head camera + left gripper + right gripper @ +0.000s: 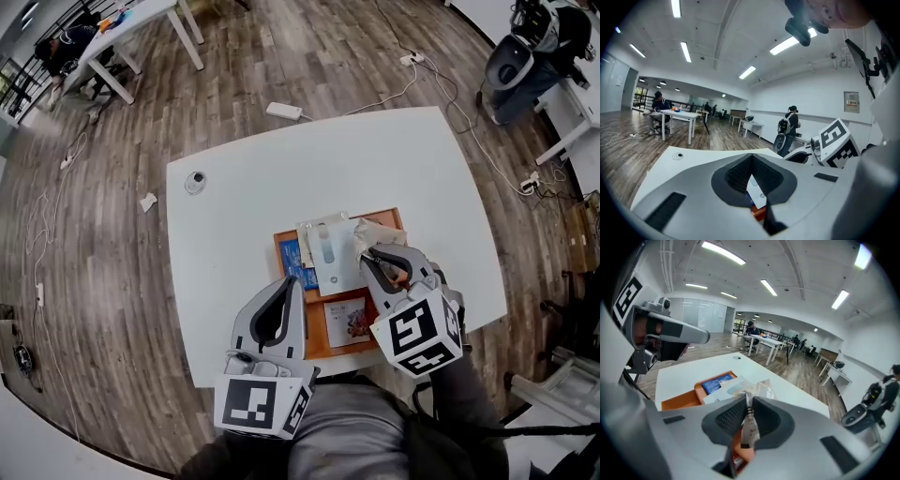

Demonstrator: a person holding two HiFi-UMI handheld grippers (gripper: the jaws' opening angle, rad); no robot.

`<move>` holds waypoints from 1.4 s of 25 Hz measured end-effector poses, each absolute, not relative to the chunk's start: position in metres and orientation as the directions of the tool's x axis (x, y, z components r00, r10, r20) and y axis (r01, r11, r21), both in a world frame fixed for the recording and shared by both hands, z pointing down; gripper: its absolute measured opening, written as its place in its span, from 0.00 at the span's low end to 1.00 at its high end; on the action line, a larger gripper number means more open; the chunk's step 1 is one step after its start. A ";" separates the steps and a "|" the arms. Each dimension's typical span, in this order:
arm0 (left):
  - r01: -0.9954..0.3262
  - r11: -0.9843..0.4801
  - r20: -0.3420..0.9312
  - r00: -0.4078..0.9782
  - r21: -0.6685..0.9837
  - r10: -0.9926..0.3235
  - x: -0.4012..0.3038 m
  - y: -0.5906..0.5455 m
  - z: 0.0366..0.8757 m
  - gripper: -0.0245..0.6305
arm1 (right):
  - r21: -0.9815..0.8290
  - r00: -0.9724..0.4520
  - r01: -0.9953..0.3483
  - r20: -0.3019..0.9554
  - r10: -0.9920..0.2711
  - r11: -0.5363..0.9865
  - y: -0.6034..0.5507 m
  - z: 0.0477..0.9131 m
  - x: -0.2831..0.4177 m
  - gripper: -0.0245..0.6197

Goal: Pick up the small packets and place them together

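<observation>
Right gripper view shows the right claw [746,401] pinched narrow on a small packet [750,427], held edge-on over the orange tray [677,401]. In the left gripper view, the left claw [751,161] is closed with nothing in it. Farther off, other packets [328,253] lie in the tray, lower middle of the head view, on the white surface [253,206].

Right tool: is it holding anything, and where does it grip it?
Yes. The right tool pinches a small packet by one end, between its tips.
</observation>
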State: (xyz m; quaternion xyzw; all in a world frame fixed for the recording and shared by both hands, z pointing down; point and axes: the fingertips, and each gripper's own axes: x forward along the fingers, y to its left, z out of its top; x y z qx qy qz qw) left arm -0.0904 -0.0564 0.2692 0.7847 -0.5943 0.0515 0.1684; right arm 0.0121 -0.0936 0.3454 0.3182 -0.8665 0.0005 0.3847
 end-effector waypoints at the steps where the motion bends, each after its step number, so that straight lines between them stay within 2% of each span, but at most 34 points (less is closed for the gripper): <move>1: -0.950 -0.233 0.288 0.286 0.207 -0.914 -0.094 -0.060 0.273 0.04 | 0.235 -0.495 -0.558 0.676 -0.546 0.796 -0.099 0.350 0.011 0.12; 8: -0.948 -0.221 0.317 0.288 0.230 -0.904 -0.106 -0.073 0.288 0.04 | 0.154 -0.486 -0.569 0.729 -0.481 0.808 -0.104 0.375 0.001 0.14; 10: -0.946 -0.225 0.317 0.293 0.233 -0.902 -0.106 -0.073 0.289 0.04 | 0.129 -0.503 -0.564 0.729 -0.464 0.816 -0.101 0.376 -0.002 0.21; 12: -0.945 -0.228 0.316 0.295 0.233 -0.902 -0.106 -0.072 0.289 0.04 | 0.113 -0.527 -0.557 0.718 -0.455 0.823 -0.099 0.373 -0.007 0.22; 14: -0.946 -0.227 0.315 0.294 0.231 -0.902 -0.106 -0.070 0.288 0.04 | 0.108 -0.545 -0.548 0.706 -0.452 0.830 -0.096 0.370 -0.011 0.28; 35: -0.933 -0.273 0.281 0.334 0.234 -0.900 -0.081 -0.019 0.278 0.04 | 0.144 -0.529 -0.564 0.693 -0.489 0.813 -0.029 0.359 0.015 0.29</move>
